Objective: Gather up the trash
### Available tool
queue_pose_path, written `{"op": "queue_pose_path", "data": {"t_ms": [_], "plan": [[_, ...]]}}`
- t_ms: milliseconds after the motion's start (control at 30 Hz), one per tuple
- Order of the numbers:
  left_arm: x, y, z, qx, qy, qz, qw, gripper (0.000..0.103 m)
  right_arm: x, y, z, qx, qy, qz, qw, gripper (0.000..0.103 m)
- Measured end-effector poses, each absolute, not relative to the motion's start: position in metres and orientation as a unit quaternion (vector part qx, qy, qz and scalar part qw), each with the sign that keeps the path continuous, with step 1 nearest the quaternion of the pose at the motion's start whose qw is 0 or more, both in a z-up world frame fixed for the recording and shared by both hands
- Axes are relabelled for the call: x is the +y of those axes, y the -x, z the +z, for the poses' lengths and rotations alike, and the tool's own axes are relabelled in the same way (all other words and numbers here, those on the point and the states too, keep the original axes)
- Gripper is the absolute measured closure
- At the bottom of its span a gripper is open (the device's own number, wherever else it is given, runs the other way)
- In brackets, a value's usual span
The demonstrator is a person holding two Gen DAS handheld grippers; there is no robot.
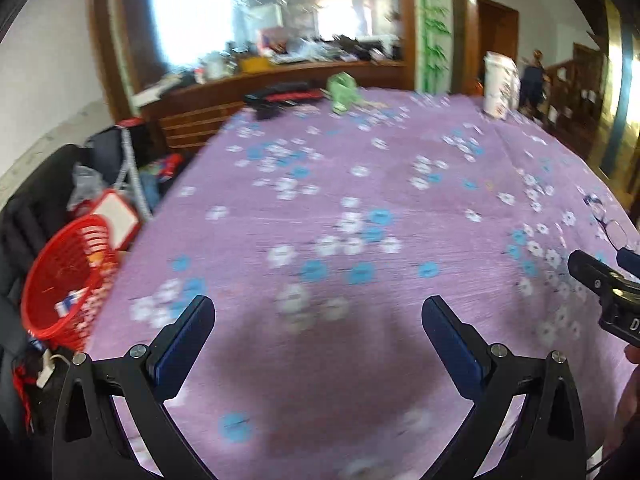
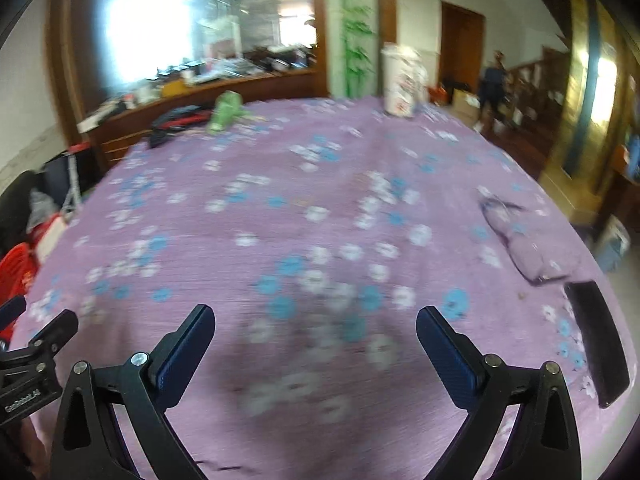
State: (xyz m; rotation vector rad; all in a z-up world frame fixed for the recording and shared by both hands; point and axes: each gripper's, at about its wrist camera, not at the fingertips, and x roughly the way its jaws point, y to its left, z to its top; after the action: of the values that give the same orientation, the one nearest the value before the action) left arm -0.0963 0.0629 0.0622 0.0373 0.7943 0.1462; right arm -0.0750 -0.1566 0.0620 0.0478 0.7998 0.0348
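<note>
Both grippers hung over the near edge of the table (image 1: 400,200), which was covered in a purple flowered cloth, and neither held anything: the left gripper (image 1: 318,322) had its jaws spread wide apart, and so did the right gripper (image 2: 314,332). No loose scrap lay between either pair of fingers. The likeliest piece of trash was the crumpled green wrapper (image 1: 342,94) near the far edge, beside a black and red bundle (image 1: 282,98); it lay straight ahead and slightly left of both grippers, well apart from them, its long axis unclear in the blur. The red basket (image 1: 66,276), already holding some scraps, stood off the table's left edge, just beside the left gripper, so that hand seemed better placed for the drop. Spectacles (image 2: 516,232) and a dark phone (image 2: 598,344) lay near the right edge
</note>
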Motion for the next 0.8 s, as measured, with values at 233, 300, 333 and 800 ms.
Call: {"op": "queue_pose_path", "data": {"t_ms": [233, 300, 333, 800], "plan": [[0.025, 0.045, 0.044, 0.439, -0.014, 0.036, 0.898, 0.000, -0.186, 0.043, 0.038, 0.427, -0.029, -0.010, 0.904, 0.001], [0.023, 0.031, 0.035, 0.461, -0.007, 0.033, 0.887, 0.000, -0.186, 0.038, 0.033, 0.435, -0.027, -0.005, 0.900, 0.001], [0.023, 0.026, 0.031, 0.471, -0.003, 0.033, 0.881, 0.000, -0.186, 0.035, 0.029, 0.440, -0.028, -0.002, 0.897, 0.001], [0.020, 0.011, 0.009, 0.485, 0.003, 0.011, 0.874, 0.000, -0.187, 0.015, 0.013, 0.477, -0.040, -0.001, 0.878, 0.001]]}}
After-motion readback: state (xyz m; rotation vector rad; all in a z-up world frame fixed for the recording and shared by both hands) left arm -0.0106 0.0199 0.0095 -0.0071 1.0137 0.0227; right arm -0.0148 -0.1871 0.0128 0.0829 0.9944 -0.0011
